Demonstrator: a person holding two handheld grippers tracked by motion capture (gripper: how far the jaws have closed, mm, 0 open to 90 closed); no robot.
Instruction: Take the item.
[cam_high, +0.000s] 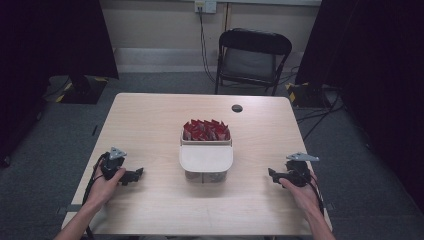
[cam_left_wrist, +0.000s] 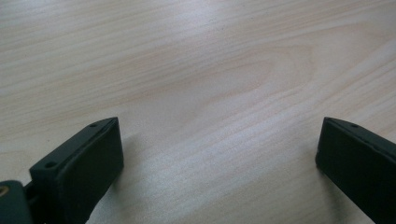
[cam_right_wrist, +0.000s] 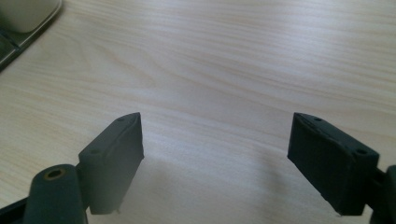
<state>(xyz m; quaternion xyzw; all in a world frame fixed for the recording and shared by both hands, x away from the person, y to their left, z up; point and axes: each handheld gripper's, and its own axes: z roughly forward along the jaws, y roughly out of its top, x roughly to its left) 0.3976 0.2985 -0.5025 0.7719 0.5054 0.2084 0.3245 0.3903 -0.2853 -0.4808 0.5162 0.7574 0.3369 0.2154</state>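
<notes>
high view: light wood table (cam_high: 150, 125) on grey carpet, black folding chair (cam_high: 252, 57) behind it, dark curtains either side. mid-table sits a clear container (cam_high: 206, 156), its far part packed with red packets (cam_high: 205, 130), a white lid (cam_high: 206, 158) over the near part. small dark round hole (cam_high: 237, 108) near the far edge. left gripper (cam_high: 134, 175) rests on the table well left of the container, right gripper (cam_high: 275, 175) well right of it, each in a hand.

left gripper view: fingers (cam_left_wrist: 84, 168) spread wide, bare wood between, nothing held.

right gripper view: fingers (cam_right_wrist: 114, 158) spread wide over the table, nothing held; container corner (cam_right_wrist: 25, 18) at top left.
</notes>
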